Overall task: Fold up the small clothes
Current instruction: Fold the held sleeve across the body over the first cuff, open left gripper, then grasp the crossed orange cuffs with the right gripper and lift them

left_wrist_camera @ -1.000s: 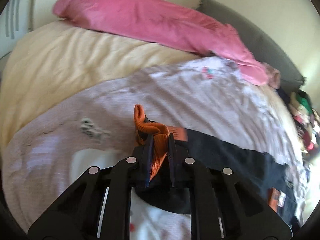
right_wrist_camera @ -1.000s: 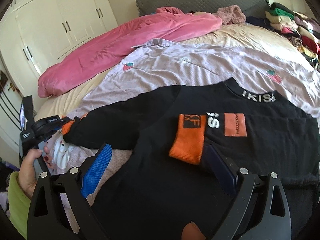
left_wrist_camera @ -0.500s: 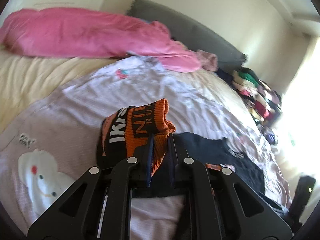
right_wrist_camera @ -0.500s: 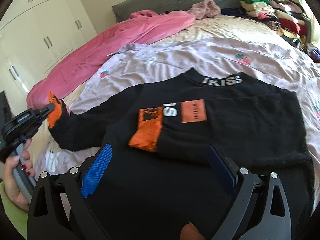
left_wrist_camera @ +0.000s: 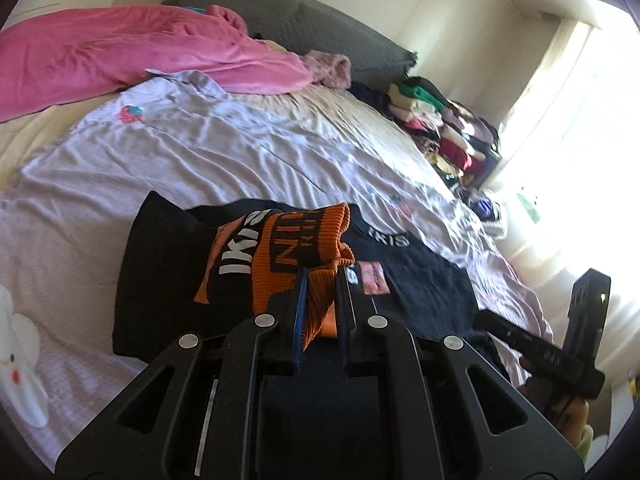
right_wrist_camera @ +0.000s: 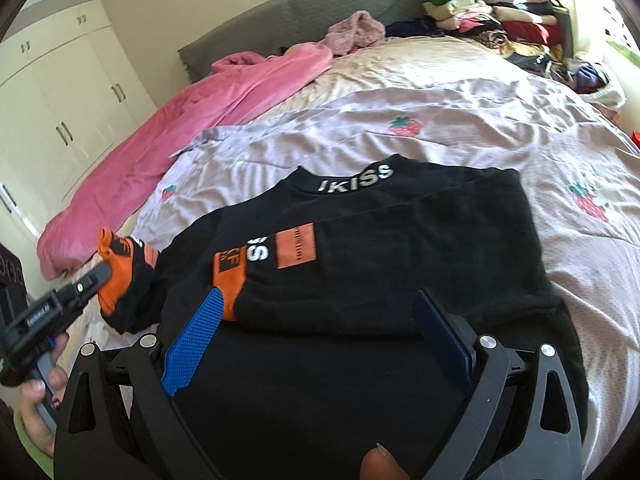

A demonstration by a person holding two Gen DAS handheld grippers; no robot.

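Orange cuff (left_wrist_camera: 320, 264) in left claw (left_wrist_camera: 322, 300).

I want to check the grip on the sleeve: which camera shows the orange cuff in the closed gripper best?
The left wrist view: the orange cuff fills the centre, pinched in the left gripper. The right wrist view shows that cuff only small at the left edge, partly hidden by the gripper's fingers.

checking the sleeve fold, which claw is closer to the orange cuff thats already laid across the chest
Right. The right claw hangs open just in front of that folded cuff; the left claw is off to its side, shut on the other cuff.
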